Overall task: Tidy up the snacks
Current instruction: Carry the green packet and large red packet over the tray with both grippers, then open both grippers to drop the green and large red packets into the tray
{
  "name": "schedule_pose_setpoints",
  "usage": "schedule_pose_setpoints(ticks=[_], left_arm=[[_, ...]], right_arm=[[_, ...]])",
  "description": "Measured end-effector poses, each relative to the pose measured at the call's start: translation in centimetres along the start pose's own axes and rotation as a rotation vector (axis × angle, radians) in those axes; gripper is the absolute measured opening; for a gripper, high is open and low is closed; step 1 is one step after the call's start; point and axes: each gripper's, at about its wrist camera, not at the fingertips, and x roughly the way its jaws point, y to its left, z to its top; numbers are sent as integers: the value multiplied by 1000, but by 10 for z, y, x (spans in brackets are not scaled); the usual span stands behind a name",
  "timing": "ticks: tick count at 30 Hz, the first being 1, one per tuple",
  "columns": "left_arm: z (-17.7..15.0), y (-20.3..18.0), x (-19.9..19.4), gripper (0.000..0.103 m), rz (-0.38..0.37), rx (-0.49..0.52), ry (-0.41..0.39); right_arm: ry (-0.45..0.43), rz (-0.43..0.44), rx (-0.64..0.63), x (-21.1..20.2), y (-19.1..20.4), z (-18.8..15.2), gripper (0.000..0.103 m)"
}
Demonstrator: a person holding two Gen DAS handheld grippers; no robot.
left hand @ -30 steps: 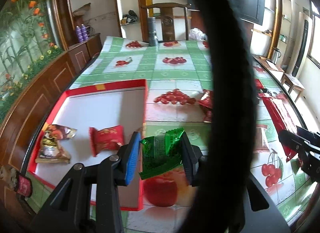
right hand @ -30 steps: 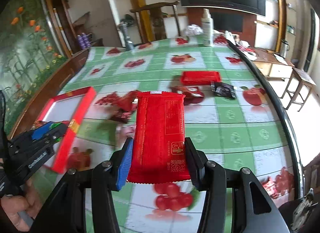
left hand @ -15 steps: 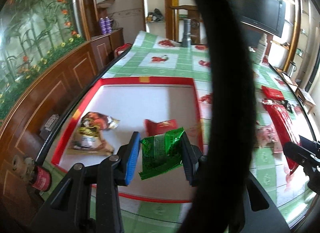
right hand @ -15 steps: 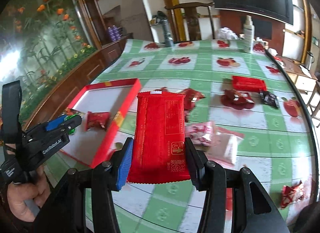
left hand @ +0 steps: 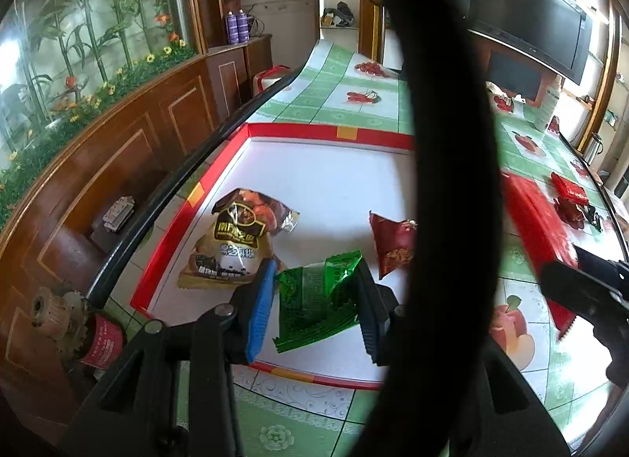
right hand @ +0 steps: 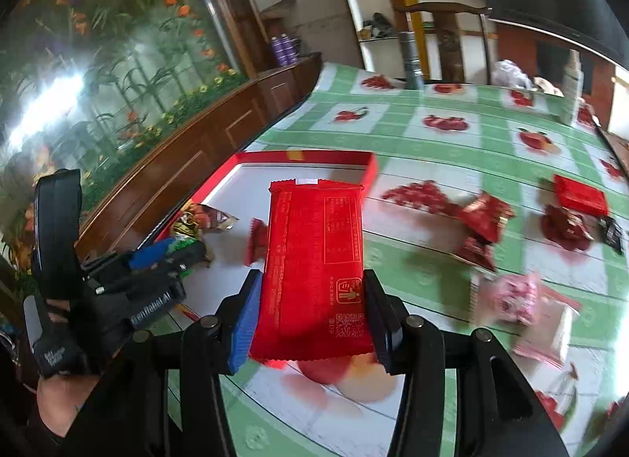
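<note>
- Left gripper: clamped on green snack packet, held over near edge of red tray, w/ brown packet just left & small red packet just right, both in tray.
- Right gripper: clamped on long red packet at its near end, over table by tray's near right corner.
- Handling, prob.: both light, crinkly foil, soft, slippery; grip mid-body across width, not the seam. Long one may droop at far end.

The table – under a green-checked fruit-print cloth – carries a red-rimmed tray, scattered red snack packets, and a pink packet.
</note>
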Motion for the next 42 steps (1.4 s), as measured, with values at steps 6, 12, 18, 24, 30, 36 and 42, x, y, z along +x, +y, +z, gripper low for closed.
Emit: schedule_pose_setpoints(ticks=[6,12,18,24,30,36,42], left_arm=[[0,1,8,41,-13,2,22],[2,-1,20,41,-28,6,44],[6,7,37,41,-18,-6,70],[10,10,46,41,7,1,67],[12,15,50,47,20,3,64],[11,13,46,63,33,3,62],[15,12,28,71,48,-2,22]], right_arm=[[19,40,0,31,7,24,49],[45,42,-30,66,15,46,49],[71,36,-46,91,11,55,49],[103,36,-57,112,3,60,49],[117,31,-65,120,2,59,49],[93,32,-72,109,1,60,50],[47,36,-49,75,-8,55,50]])
